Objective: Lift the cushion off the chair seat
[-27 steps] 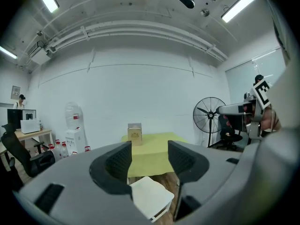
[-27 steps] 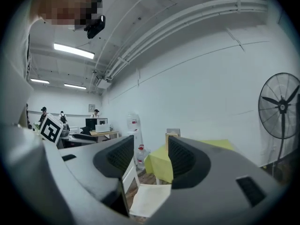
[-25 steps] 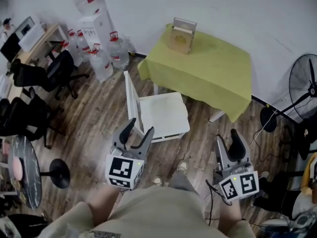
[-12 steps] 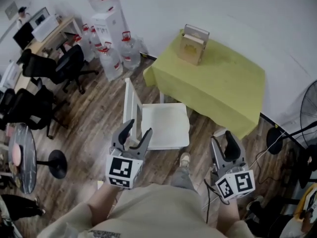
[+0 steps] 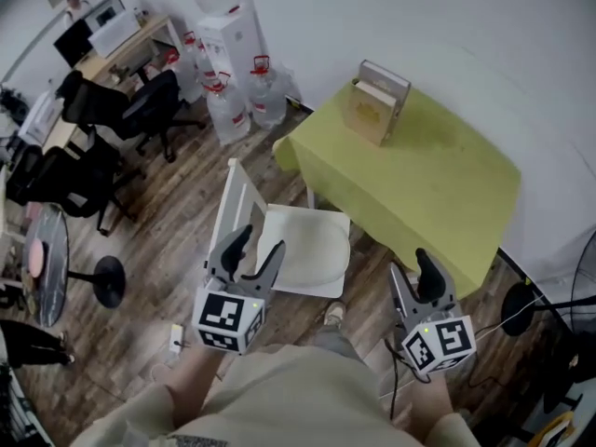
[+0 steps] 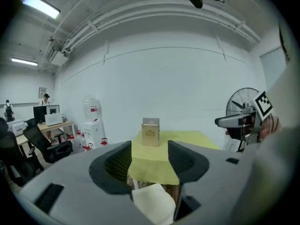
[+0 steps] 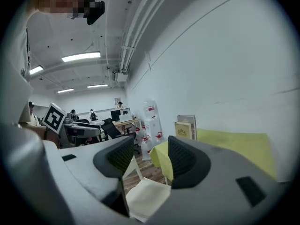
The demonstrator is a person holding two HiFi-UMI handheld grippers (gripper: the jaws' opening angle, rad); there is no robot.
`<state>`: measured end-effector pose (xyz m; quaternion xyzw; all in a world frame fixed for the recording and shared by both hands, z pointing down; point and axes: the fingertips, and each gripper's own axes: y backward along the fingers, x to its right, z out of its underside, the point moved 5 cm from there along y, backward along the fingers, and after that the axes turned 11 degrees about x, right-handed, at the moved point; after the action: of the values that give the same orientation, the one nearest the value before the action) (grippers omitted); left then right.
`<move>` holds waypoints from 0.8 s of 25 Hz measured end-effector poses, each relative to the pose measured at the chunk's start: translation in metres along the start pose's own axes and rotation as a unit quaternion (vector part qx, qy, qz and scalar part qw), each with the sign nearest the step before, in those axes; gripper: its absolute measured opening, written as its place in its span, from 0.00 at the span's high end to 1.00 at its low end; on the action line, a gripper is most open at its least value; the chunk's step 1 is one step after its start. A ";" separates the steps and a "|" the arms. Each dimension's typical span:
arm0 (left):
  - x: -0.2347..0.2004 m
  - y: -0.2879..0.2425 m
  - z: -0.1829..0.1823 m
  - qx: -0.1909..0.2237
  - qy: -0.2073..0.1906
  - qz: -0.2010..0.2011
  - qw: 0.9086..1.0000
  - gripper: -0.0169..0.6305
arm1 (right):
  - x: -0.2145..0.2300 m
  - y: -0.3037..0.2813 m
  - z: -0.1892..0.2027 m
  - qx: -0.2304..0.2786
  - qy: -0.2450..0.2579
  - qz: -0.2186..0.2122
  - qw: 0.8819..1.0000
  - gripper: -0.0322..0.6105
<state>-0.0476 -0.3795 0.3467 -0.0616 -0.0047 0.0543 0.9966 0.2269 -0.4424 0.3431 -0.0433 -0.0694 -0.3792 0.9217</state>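
No print is legible; the box on the yellow table perhaps bears an emblem, too small to read.

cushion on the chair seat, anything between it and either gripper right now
Nothing visible does. The cushion lies uncovered on the white chair, with only open air between it and the left gripper and right gripper, both open and empty.

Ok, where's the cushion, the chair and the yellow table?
cushion [image 5: 312,250]: head view, middle of its top.
chair [image 5: 237,203]: head view, on its backrest.
yellow table [image 5: 438,189]: head view, bare patch of the cloth on top.
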 end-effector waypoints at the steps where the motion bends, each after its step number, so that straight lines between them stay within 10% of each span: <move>1: 0.002 -0.006 0.000 -0.004 -0.001 -0.006 1.000 0.59 | 0.008 -0.007 0.000 -0.005 0.000 -0.007 1.000 0.57; 20: -0.034 -0.089 0.070 -0.084 0.030 -0.086 0.992 0.57 | 0.079 -0.120 0.076 -0.102 -0.059 -0.064 0.991 0.57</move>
<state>-0.0727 -0.4626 0.4267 -0.1461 0.0155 -0.0343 0.9886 0.1906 -0.5718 0.4337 -0.1548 -0.0871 -0.4394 0.8805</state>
